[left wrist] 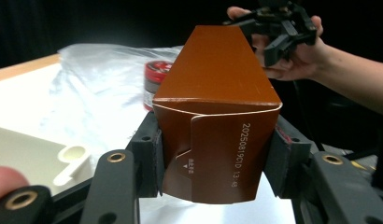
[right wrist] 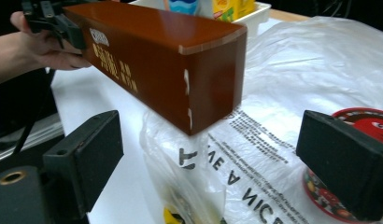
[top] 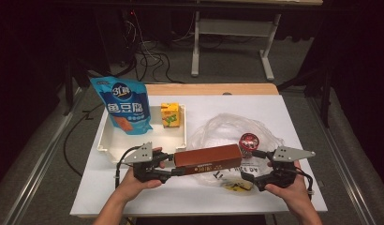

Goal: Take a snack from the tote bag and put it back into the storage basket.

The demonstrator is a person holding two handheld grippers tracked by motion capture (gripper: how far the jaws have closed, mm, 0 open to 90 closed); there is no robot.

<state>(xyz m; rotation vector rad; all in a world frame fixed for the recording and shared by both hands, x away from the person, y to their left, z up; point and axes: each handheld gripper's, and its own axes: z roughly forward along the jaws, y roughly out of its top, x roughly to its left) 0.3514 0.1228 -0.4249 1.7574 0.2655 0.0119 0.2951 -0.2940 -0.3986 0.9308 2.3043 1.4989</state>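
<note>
Both hands come in at the near table edge, one gripper each. Left gripper [top: 173, 171] is clamped on the left end of a long glossy brown cardboard box [top: 208, 159]; in the left gripper view its two black pads press the box [left wrist: 216, 116] flush on either side, date code printed on the end flap. Box is held level off the white tabletop [top: 134, 192], lengthwise between the two hands, its far end over a crumpled clear plastic bag [top: 227, 126] with black lettering.

Right gripper [top: 250, 177] has its jaws apart, nothing between the pads; in the right gripper view the box end [right wrist: 180, 65] hangs free ahead of the gap, touching neither pad. Right gripper [right wrist: 213, 163] sits just beside the box's right end, above the bag [right wrist: 283, 70].

Small round red-lidded tin [top: 249, 140] rests on the bag, just behind the box's right end, close by the right pad in the right gripper view [right wrist: 367, 121].

White rectangular plastic tray [top: 148, 145] lies at the left rear of the table, behind the left hand [top: 138, 180]. Blue snack pouch with white characters [top: 124, 105] leans in its left part; small yellow drink carton [top: 170, 115] stands upright at its far right corner.

Something yellow [top: 237, 186] shows under the bag near the right gripper; cannot tell what.
</note>
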